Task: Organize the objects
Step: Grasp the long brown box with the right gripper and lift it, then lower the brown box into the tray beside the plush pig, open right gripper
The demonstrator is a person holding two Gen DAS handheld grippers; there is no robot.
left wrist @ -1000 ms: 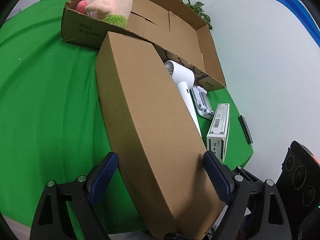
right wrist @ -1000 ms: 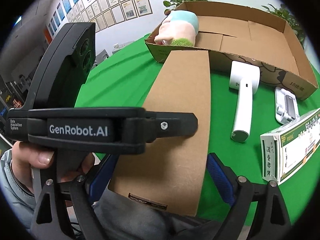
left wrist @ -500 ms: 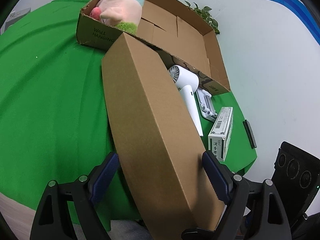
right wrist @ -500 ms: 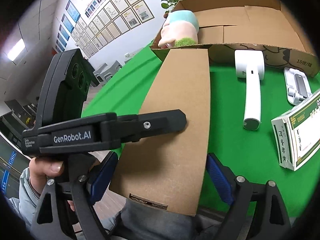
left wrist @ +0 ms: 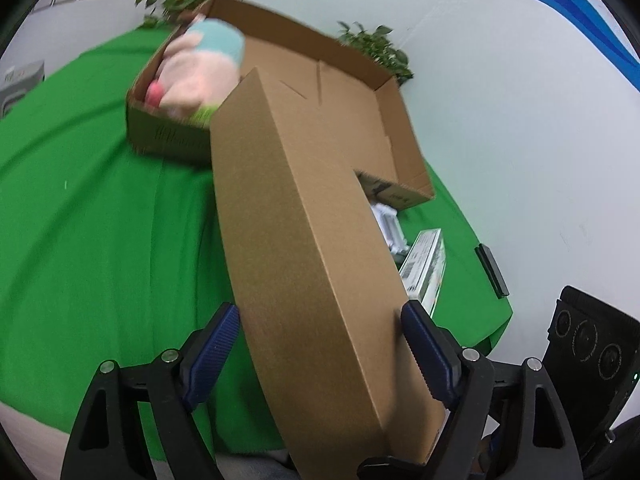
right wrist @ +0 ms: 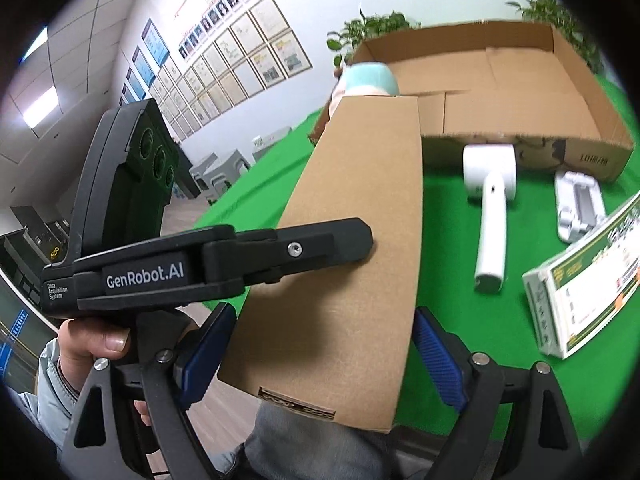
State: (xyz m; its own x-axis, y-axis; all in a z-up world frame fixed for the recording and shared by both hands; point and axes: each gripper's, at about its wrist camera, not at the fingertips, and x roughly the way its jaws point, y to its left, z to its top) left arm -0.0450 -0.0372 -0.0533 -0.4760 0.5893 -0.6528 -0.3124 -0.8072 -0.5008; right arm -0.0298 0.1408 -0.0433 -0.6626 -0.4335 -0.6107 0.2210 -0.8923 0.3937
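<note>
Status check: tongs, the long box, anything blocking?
Left tongs closing on long cardboard box; right tongs clamped on its near end. Plush toy sits in open carton ahead. Hair dryer lies alongside, apart.

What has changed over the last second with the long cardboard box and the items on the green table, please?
The long flat cardboard box has been lifted: its far end now overlaps the open carton and hides the hair dryer in the left wrist view. The left gripper, its jaws closing, and the right gripper still straddle it. The plush toy, hair dryer and green-and-white box stayed put.
</note>
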